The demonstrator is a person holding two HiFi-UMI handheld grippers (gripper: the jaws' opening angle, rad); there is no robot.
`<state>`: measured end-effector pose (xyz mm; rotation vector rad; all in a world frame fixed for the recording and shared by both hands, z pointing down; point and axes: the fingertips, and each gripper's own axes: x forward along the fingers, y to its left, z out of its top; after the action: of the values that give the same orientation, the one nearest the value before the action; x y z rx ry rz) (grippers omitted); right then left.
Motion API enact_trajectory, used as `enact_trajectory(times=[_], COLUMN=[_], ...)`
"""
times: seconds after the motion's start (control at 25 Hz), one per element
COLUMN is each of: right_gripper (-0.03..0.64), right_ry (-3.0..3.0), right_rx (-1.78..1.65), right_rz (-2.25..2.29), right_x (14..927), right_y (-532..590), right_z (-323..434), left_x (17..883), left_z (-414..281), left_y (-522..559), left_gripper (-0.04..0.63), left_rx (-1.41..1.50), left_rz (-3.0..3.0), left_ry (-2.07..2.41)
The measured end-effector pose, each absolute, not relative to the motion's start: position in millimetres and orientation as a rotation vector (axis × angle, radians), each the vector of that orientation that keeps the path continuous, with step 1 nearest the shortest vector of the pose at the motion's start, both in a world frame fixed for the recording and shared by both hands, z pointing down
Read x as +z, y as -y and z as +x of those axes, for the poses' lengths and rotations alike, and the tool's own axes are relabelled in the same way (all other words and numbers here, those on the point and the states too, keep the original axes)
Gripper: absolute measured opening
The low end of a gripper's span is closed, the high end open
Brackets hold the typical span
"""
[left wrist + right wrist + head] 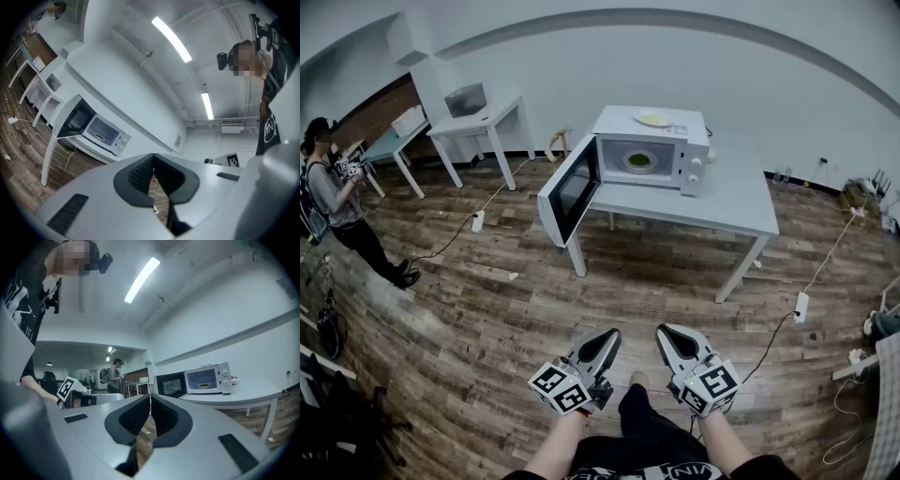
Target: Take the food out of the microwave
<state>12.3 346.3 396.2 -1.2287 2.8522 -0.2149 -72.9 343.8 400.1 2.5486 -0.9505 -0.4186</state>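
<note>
Well back from the microwave [686,142], your left gripper [609,337] and right gripper [667,336] sit closed and empty; door [569,192] open, what looks like food [639,160] lies inside.

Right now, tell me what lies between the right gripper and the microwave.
Head view: only wooden floor, then the front of the white table, separates the right gripper from the microwave.

The microwave [617,124] has a smooth white casing with a dull sheen, its door [572,190] a dark glossy window, and the table [727,202] beneath is plain matt pale grey. The floor [487,300] is brown wood-grain planking, faintly shiny. The left gripper [153,174] and right gripper [150,414] wear smooth matt grey plastic shells, fingers [133,418] lined with black ribbed pads
</note>
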Motion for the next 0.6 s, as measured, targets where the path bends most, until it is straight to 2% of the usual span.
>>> enact_trajectory(times=[0.6], right_gripper=[0.035], right_ry=[-2.843], right_rx=[-0.212], right_rz=[-1.267], right_x=[404.8], right_y=[-203.1], right_z=[23.0], left_x=[404.8], left_z=[-47.2], left_y=[-195.2], left_gripper=[0.009], left_rx=[-0.288], left_rz=[2.592], left_ry=[0.996])
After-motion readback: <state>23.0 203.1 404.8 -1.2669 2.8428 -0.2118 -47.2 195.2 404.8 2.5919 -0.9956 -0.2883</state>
